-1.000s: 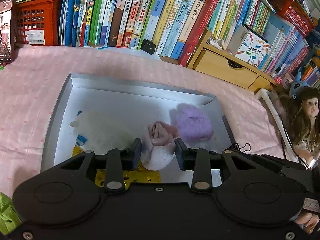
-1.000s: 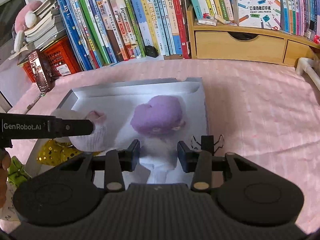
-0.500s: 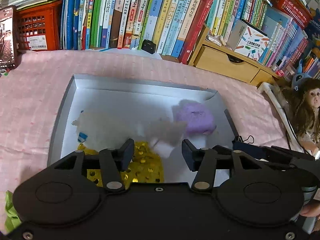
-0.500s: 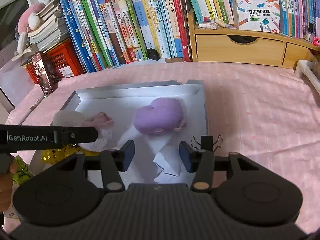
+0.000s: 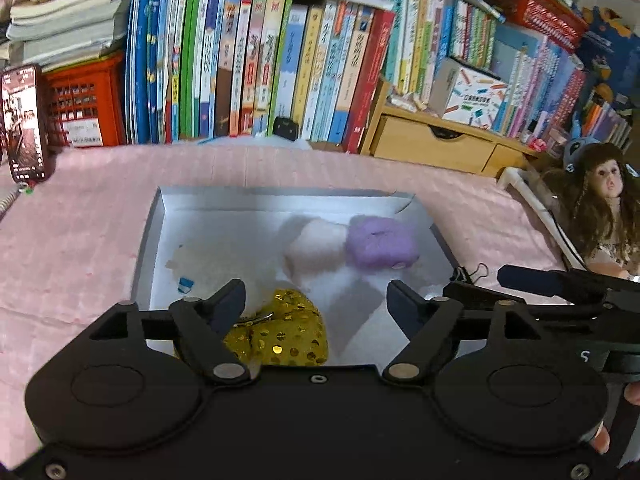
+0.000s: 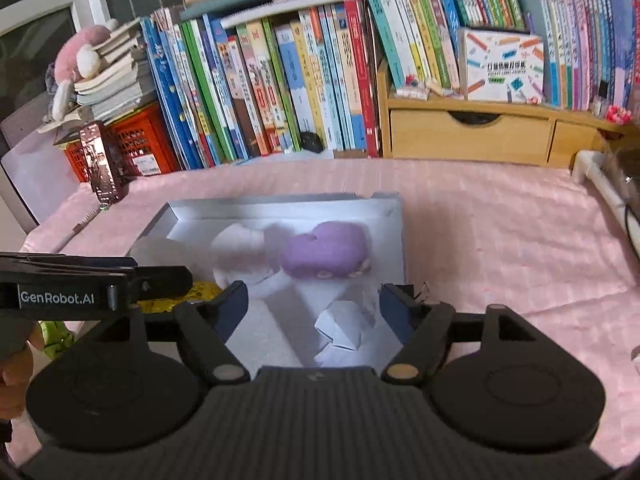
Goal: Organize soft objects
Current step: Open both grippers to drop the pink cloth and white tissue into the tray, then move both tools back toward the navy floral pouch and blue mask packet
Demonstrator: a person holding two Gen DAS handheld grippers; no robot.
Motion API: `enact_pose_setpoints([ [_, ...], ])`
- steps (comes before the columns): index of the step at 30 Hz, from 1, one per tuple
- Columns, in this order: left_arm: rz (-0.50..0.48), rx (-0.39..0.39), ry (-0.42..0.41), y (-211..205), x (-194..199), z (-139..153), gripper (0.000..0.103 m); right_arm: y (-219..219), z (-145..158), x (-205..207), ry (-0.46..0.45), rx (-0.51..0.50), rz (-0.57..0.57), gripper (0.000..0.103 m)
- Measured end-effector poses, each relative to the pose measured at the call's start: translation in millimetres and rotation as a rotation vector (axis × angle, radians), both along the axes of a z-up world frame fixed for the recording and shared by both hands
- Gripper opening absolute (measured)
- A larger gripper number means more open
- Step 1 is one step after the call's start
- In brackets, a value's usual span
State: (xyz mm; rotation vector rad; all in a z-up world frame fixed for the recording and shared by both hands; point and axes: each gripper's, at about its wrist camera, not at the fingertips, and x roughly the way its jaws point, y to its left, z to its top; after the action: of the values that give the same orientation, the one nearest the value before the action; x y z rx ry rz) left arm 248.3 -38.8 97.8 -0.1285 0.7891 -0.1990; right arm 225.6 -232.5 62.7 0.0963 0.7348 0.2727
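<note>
A shallow silver box lies on the pink bedspread. Inside it a pale pink-white plush lies touching a purple plush. A gold sequin heart sits at the box's near edge. A white plush with a blue tag lies at the left. My left gripper is open and empty above the near edge. My right gripper is open and empty over crumpled white paper.
A row of upright books and a wooden drawer unit stand behind the box. A red crate and a phone are at far left. A doll sits at right. A black binder clip lies by the box.
My left gripper opened and let go of the pink-white plush, which now lies beside the purple plush. Both grippers opened wider and drew back a little.
</note>
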Motion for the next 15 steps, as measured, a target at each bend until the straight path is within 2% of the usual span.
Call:
enact_pose_setpoints([
  [15,-0.084,0.010,-0.167,-5,-78,28,0.086,-6,32,-76,-0.216,-0.030,0.012,0.096],
])
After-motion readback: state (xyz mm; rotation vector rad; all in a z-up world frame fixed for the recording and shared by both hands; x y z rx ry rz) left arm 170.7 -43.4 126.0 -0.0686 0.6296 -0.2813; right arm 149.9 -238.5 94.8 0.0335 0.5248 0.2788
